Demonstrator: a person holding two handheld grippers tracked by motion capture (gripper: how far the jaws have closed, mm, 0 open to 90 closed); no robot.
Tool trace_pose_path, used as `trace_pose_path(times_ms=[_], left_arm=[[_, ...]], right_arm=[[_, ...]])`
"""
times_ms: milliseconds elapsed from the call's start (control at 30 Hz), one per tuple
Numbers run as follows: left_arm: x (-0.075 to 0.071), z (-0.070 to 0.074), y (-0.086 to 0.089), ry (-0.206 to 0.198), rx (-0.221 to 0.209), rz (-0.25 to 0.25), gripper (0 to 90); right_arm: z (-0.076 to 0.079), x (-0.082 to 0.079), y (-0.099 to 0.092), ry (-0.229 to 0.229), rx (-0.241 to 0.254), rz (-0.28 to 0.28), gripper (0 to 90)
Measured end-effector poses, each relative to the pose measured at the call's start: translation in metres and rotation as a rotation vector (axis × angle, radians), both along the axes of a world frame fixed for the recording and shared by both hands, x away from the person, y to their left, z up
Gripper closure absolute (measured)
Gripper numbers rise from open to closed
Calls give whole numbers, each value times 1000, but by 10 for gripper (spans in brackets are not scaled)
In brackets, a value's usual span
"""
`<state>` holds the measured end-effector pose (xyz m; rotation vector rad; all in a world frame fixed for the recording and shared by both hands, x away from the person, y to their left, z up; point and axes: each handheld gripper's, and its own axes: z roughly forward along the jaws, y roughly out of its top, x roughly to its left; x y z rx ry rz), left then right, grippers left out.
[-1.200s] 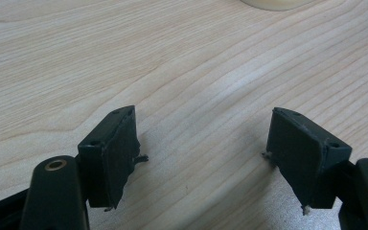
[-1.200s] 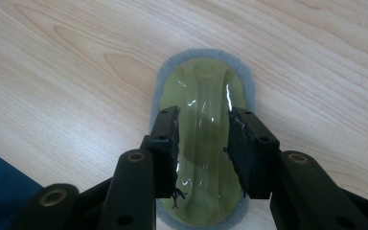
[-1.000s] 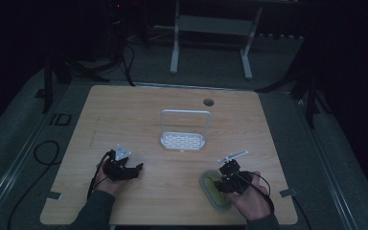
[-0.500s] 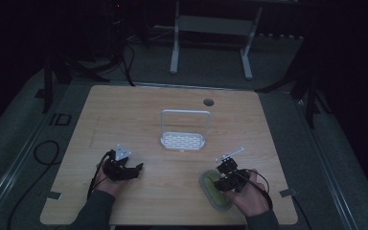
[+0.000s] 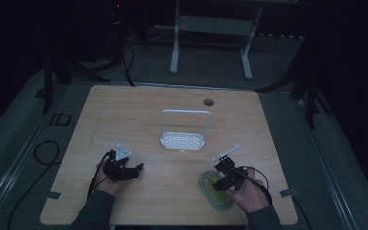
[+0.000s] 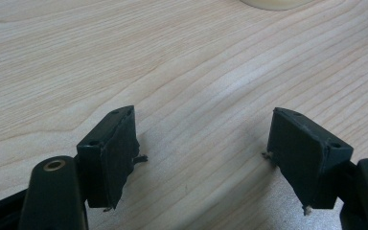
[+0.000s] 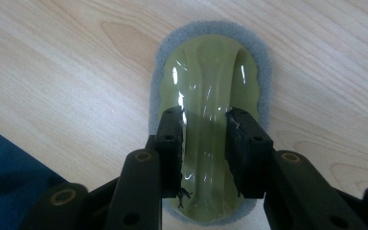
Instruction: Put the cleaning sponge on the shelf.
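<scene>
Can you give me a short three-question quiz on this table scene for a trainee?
1. True or false: the left gripper holds the scrubber.
2. Which gripper has its jaws set on the scrubber's green handle? A) left B) right C) neither
3. What white thing stands near the middle of the table?

Key:
1. False. Its jaws stand open over bare wood.
2. B. The right gripper has its jaws closed against both sides of the handle's ridge; they have just been opening slightly, with the handle between them.
3. A small white rack with an upright handle loop.
</scene>
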<state>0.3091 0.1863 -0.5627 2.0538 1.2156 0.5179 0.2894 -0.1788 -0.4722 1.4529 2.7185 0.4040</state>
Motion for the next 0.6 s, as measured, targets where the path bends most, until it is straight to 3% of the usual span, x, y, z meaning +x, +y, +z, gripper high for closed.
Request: trace_pose_path(times_ms=[600], left_arm=[[0,0,0,0,0,-1,259]], right_arm=[[-3,7,5,53,-56,87,684]])
